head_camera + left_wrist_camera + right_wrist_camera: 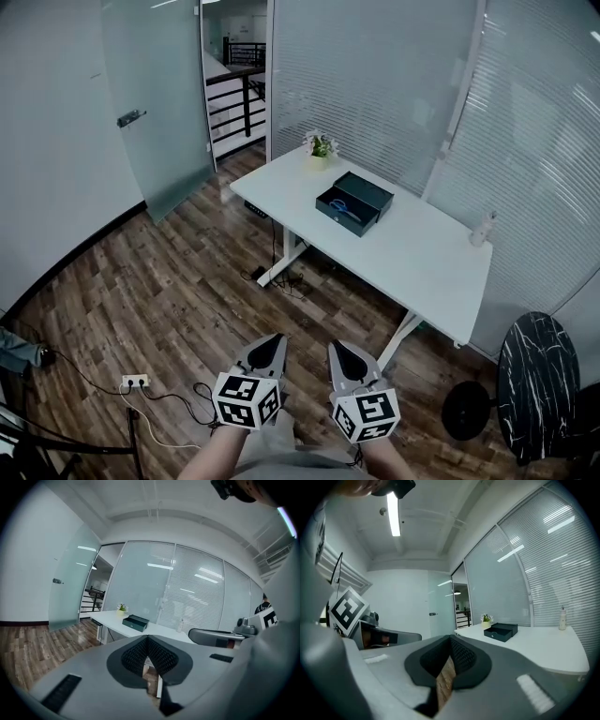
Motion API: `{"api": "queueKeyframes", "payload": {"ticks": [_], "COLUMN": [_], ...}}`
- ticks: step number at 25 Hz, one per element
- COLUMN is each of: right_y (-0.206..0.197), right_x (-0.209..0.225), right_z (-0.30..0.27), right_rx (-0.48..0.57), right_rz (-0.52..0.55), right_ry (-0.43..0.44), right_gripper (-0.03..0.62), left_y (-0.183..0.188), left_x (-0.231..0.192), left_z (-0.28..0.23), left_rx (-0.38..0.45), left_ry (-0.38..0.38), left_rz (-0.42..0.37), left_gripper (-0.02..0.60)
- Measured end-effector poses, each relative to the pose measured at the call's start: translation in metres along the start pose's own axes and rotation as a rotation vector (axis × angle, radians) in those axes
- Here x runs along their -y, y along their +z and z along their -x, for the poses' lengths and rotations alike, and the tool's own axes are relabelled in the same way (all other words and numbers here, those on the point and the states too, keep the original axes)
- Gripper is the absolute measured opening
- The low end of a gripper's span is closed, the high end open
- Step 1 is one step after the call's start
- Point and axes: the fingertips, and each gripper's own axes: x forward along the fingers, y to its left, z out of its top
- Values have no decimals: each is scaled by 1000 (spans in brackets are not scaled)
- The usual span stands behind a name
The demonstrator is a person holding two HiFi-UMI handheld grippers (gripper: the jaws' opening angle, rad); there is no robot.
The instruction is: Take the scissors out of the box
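Presently, the dark box (361, 199) stands uncovered on the white worktop (427, 258). A blue-handled item lies inside the box and reads as the scissors (344, 209); it is too small in the head view to confirm further.

Claws:
- The left claw (277, 338) is well short of the box, over the wooden floor (169, 281). Its own view shows the two jaws together at the tips, gripping nothing.
- The right claw (336, 344) is just beside the left one and equally far from the box. Its jaws are also closed on themselves and empty.
- Both claws point roughly toward the box. Neither touches the box or the worktop.

Surroundings, relative to the box:
- A small potted plant (321, 147) stands near the box, on its far left, at the worktop corner.
- A pale bottle (482, 229) stands to the right of the box, well apart, near the blinds.
- A black chair (536, 380) stands on the floor to the right of the box, on the near side of the worktop.
- A frosted glass door (155, 103) is well to the left of the box.
- A power strip (136, 382) lies on the floor well short of the box, left of the claws.
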Motion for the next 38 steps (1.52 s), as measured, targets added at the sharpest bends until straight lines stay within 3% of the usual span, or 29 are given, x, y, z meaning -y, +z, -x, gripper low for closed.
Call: {"api": "queueKeyframes", "payload": {"ticks": [7, 13, 38], "right_y": [1, 2, 50], "right_x": [4, 27, 175], "right_z": [-26, -61, -340], "right_rx": [2, -3, -4], "right_rz": [10, 3, 43], "right_ry": [19, 20, -90], "right_gripper": [9, 9, 9], "left_y": [6, 15, 129], "left_x": [-19, -37, -159], "left_z": [-17, -61, -334], "left_rx": [8, 8, -13], "left_ry": [23, 8, -112], "left_rz": [11, 26, -46], "left_gripper": [5, 5, 6]}}
